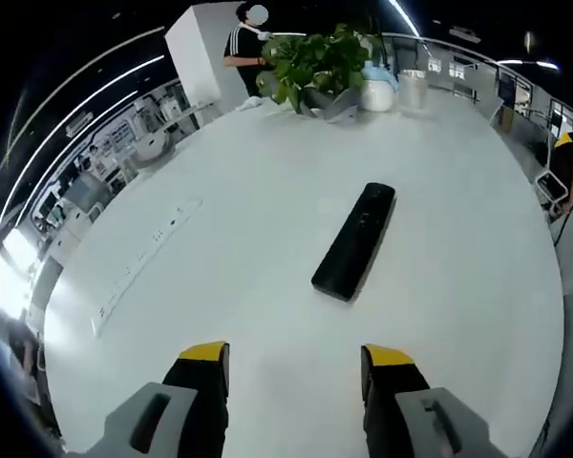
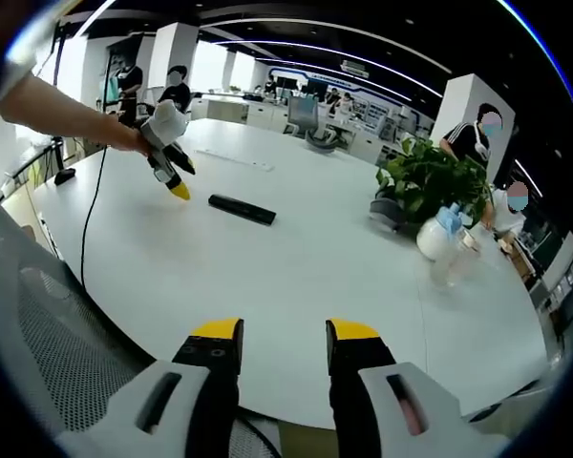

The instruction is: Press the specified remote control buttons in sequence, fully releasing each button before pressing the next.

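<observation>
Underneath everything lies a large round white bench [image 1: 267, 239], glossy and mostly bare, in a big open-plan room with curved ceiling light strips, white pillars and rows of workstations behind. In the left gripper view, the black remote control [image 1: 355, 241] lies flat on the bench, slanted, ahead of the left claw [image 1: 296, 358] and slightly toward its right jaw, apart from both yellow-tipped jaws. That claw stands wide, gripping nothing. A long white power strip [image 1: 143, 260] lies flush on the bench off to the left of the remote, well apart from it.

At the far edge of the bench sits a green potted plant [image 1: 315, 62], with a white jug [image 1: 377, 93] and a clear container [image 1: 413, 89] just beside it. A person in dark clothes stands behind the plant by a white pillar.

In the right gripper view, the right claw [image 2: 283, 332] is low over the near edge of the bench, its jaws set wide with nothing between them. Farther off in this view, the left claw [image 2: 177, 181] is held by a gloved hand on a bare forearm, its yellow tip pointing down near one end of the remote control [image 2: 242, 209] without touching it; whether it is spread cannot be told from this side. A black cable [image 2: 91, 205] trails across the bench toward the edge below the arm. The potted plant [image 2: 430, 181] and a white bottle with a blue top [image 2: 439, 232] stand to the right. A grey mesh chair back [image 2: 48, 324] stands in the lower left, just beside the bench. Several people stand in the background.
</observation>
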A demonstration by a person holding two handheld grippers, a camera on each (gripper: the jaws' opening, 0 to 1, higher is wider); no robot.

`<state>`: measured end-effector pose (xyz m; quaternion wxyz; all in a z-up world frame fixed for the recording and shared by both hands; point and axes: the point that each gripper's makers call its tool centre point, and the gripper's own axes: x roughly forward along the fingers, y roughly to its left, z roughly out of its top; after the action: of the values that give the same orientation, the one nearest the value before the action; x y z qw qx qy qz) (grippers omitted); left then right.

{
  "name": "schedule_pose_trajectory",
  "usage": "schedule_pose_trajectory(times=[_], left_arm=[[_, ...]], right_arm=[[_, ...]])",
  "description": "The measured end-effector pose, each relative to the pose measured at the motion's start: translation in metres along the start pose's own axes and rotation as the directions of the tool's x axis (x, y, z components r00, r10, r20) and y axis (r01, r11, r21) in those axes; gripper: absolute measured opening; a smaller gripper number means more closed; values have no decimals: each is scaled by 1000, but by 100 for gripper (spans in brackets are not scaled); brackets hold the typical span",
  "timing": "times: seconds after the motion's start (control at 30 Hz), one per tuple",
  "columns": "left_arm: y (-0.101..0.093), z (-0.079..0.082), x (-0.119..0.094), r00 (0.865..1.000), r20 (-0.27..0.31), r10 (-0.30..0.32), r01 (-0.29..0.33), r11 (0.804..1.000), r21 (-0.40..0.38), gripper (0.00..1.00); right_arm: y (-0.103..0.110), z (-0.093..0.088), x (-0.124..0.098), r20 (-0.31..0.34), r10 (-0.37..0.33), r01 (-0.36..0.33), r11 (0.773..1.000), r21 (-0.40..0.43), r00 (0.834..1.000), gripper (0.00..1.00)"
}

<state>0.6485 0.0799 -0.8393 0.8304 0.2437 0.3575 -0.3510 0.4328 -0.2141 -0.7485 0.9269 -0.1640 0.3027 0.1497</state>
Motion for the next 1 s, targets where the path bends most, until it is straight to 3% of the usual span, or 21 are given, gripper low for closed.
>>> schedule_pose_trajectory(times=[0.2, 0.33, 0.47, 0.8, 1.0], left_arm=[[-16, -5, -25, 999, 42, 12, -12, 1000, -7, 59], [-30, 3, -43, 993, 116, 15, -8, 998, -61, 59], [-47, 6, -63, 989, 144, 8, -1, 999, -50, 61], [-76, 11, -112, 967, 255, 18, 0, 997, -73, 61], [-101, 10, -134, 955, 295, 21, 14, 993, -114, 69]], right_arm=[[0, 2, -1, 12, -3, 3, 1000, -2, 1000, 37], [-2, 2, -1, 14, -11, 11, 1000, 2, 1000, 38], [-2, 3, -2, 22, -13, 13, 1000, 8, 1000, 38], [1, 3, -2, 20, -1, 1, 1000, -3, 1000, 40], [-1, 4, -2, 27, -4, 4, 1000, 15, 1000, 40]])
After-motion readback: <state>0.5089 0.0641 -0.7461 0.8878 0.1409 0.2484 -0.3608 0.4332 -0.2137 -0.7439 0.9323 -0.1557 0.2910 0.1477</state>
